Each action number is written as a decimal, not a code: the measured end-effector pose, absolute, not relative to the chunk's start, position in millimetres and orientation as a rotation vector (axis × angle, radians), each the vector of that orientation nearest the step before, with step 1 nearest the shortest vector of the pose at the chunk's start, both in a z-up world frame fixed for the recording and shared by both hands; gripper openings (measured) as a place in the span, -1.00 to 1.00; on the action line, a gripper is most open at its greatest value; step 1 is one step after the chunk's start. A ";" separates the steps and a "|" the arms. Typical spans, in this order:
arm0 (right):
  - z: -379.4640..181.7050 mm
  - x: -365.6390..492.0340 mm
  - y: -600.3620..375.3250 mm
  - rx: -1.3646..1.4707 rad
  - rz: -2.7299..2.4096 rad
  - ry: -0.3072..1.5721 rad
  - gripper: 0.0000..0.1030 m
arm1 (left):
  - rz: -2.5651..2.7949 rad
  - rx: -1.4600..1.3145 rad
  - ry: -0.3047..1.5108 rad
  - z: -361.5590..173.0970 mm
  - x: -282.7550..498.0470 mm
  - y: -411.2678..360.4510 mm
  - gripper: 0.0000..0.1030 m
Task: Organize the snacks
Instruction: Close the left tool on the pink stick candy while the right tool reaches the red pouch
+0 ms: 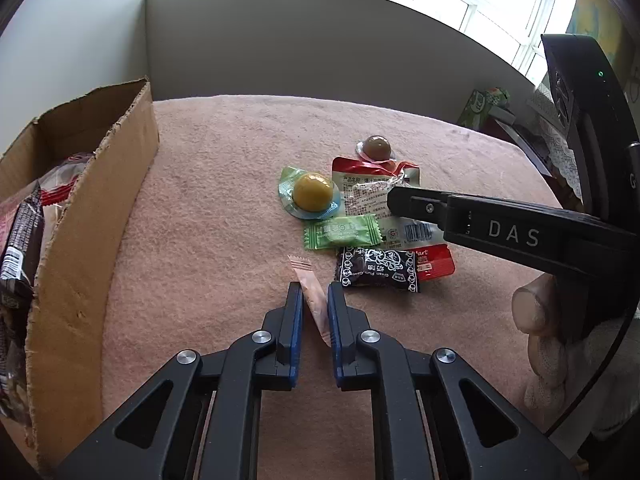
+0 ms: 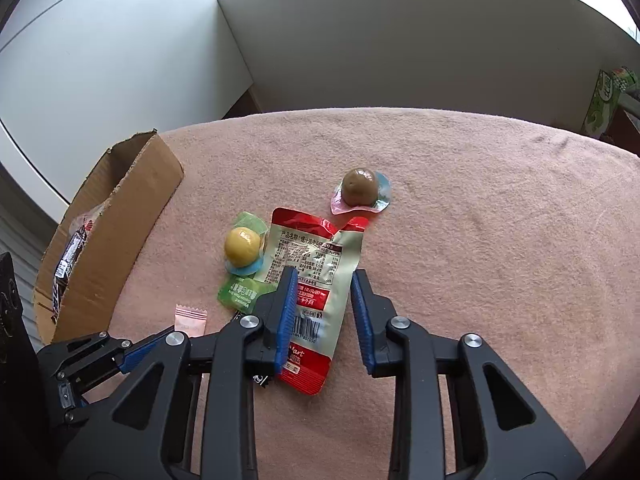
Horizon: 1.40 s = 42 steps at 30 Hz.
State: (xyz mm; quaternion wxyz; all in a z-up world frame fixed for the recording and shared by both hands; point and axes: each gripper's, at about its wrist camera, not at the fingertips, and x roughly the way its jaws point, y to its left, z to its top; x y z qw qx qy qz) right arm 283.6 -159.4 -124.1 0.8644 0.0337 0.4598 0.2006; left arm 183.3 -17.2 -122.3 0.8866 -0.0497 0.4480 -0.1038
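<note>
Left gripper [image 1: 314, 300]: clamped on the pink candy wrapper [image 1: 310, 288] — blue pads touching it
Right gripper [image 2: 324, 300]: pinching the red-and-beige pouch [image 2: 308, 276]
Box [image 1: 92, 200]: cardboard, holds snack packets

Both cameras sit just behind their fingers and look steeply down along them, close over the pink cloth [image 1: 224, 184]. Beyond the fingertips both views share the snack pile and, to the fingers' left, the cardboard box [image 2: 132, 216].
</note>
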 end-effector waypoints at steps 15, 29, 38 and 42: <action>-112.3 278.8 -178.0 0.195 0.468 0.970 -0.91 | -0.222 -0.149 0.931 -122.4 176.6 -8.2 -0.86; -68.3 259.3 -174.2 0.091 0.454 0.850 -0.97 | -0.218 -0.189 0.892 -111.5 169.5 4.4 -0.92; -63.6 263.8 -175.8 0.056 0.454 0.845 -0.98 | -0.220 -0.195 0.853 -96.3 160.9 12.1 -0.92; -87.8 278.5 -183.3 0.067 0.454 0.932 -0.98 | -0.224 -0.187 0.857 -99.0 161.1 12.8 -0.92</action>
